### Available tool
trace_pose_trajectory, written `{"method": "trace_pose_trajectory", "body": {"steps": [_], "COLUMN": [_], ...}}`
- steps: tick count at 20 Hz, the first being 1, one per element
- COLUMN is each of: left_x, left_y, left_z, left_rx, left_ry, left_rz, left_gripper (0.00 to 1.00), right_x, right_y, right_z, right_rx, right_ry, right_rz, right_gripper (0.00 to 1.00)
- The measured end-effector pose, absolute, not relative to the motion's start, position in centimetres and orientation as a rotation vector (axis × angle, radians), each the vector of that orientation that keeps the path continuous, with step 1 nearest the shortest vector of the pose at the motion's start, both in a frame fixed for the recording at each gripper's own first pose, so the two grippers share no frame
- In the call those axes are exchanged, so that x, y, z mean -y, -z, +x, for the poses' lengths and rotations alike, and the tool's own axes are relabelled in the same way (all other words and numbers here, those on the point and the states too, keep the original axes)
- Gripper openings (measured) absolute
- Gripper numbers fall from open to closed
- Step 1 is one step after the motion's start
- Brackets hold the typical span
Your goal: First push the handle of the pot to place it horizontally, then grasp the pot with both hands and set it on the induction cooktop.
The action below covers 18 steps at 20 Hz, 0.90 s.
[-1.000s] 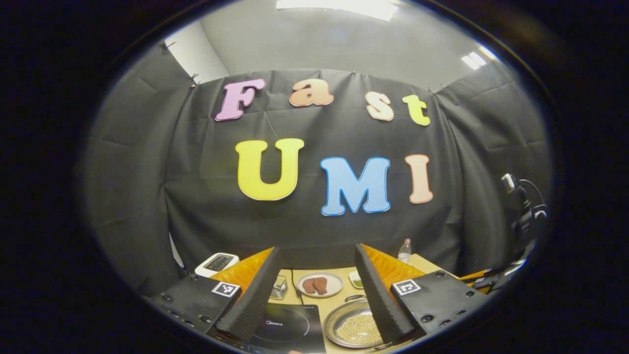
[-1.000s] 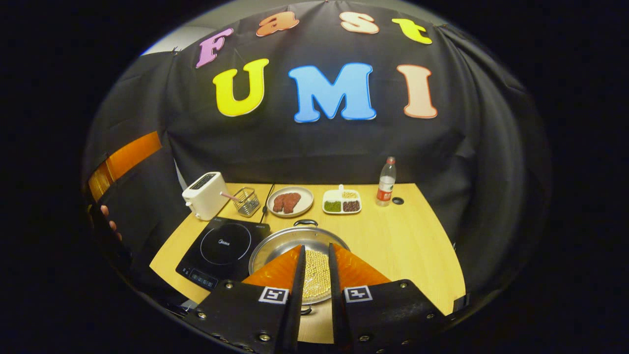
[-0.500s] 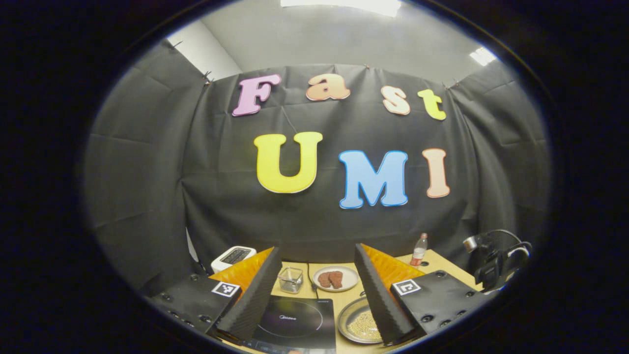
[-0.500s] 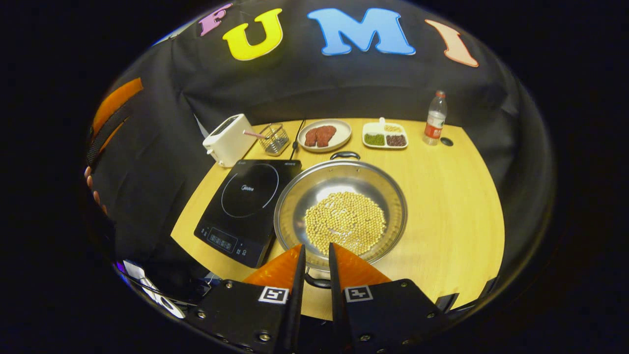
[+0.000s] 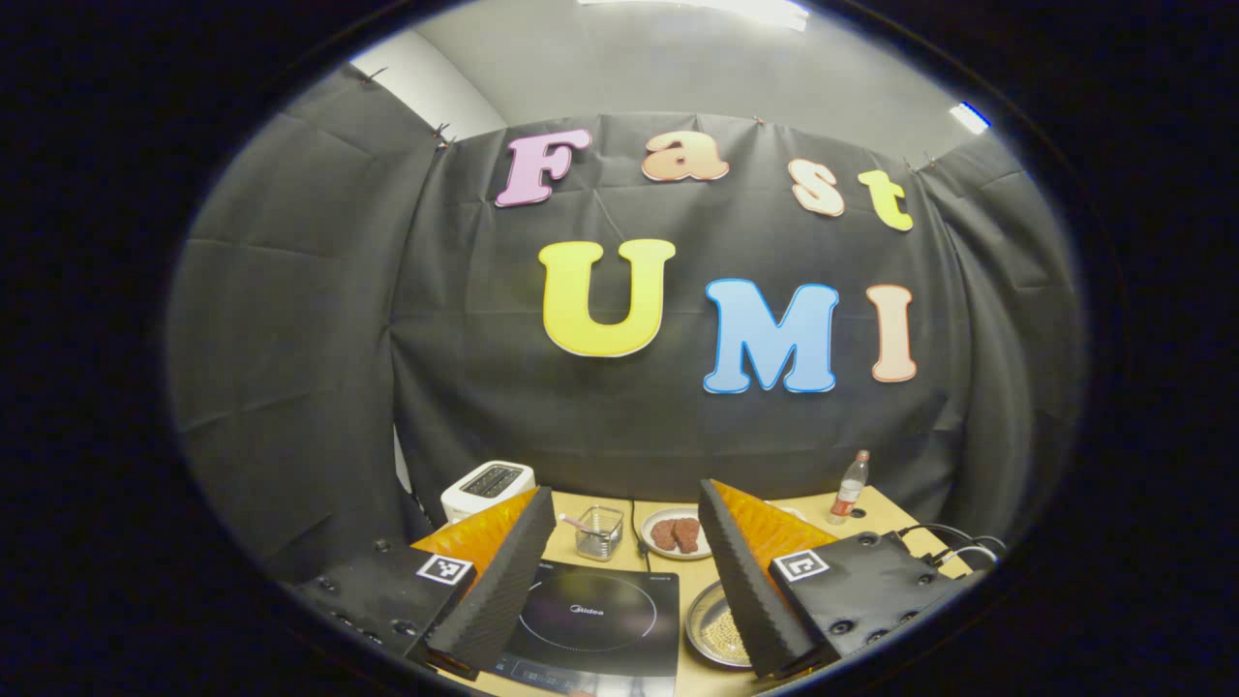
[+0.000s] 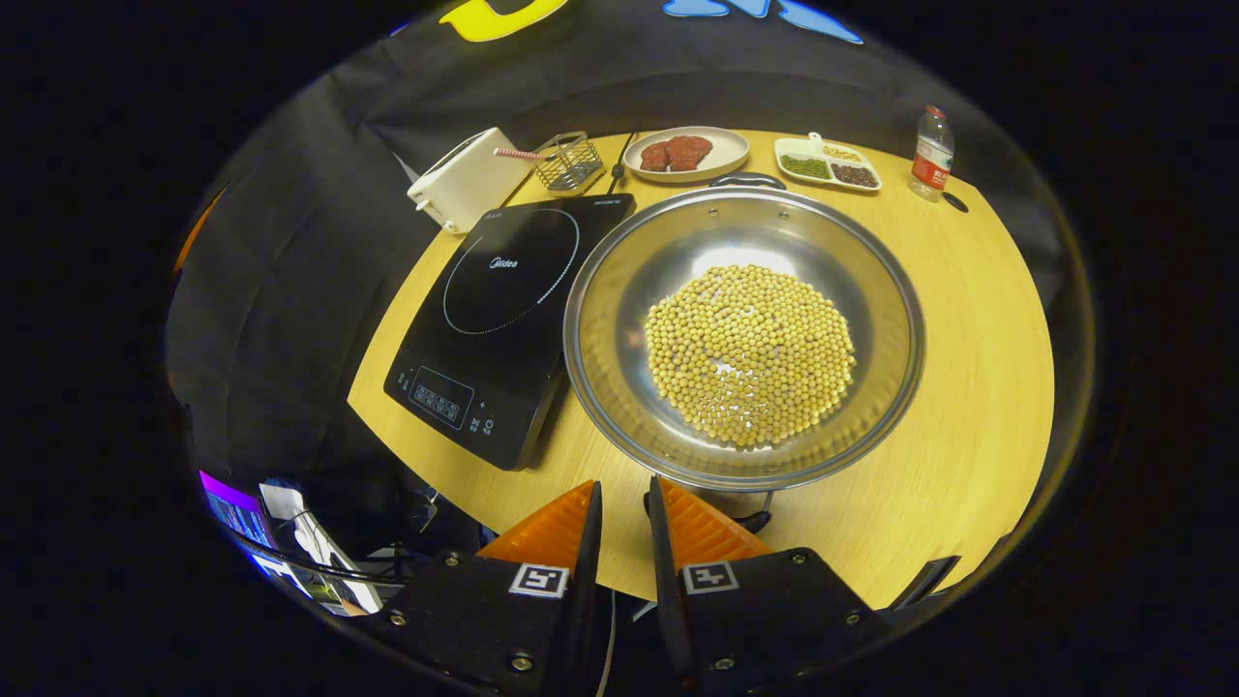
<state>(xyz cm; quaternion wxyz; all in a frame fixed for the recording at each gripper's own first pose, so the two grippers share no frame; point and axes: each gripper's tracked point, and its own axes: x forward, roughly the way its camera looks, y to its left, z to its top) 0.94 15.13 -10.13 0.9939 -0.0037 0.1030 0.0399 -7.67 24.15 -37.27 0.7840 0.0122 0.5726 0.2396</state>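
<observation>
- The pot (image 6: 743,334), full of yellow beans (image 6: 750,353), stands on the counter (image 6: 978,368), just beside the induction cooktop (image 6: 503,310) at its 3 o'clock.
- The right gripper (image 6: 624,499) is at 6 o'clock of the pot, at the near handle (image 6: 745,518); its jaws are almost together and hold nothing.
- The left gripper (image 5: 624,537) is above the cooktop, with jaws wide apart and empty.
- A toaster (image 6: 465,181) stands at 11 o'clock of the cooktop.

Table (image 6: 978,387) w/ pot (image 6: 619,290), cooktop (image 6: 503,319)
</observation>
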Motion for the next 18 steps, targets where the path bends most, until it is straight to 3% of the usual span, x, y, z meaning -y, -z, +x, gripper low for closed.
{"method": "trace_pose_trajectory", "body": {"steps": [18], "left_x": [-16.2], "left_y": [10.7], "left_z": [0.6], "left_rx": [-0.235], "left_ry": [-0.094], "left_rz": [0.006], "left_gripper": [0.99], "right_x": [-25.4], "right_y": [41.3], "right_z": [-7.2], "right_rx": [-1.319], "right_ry": [-0.422], "right_rz": [0.193], "right_gripper": [0.23]}}
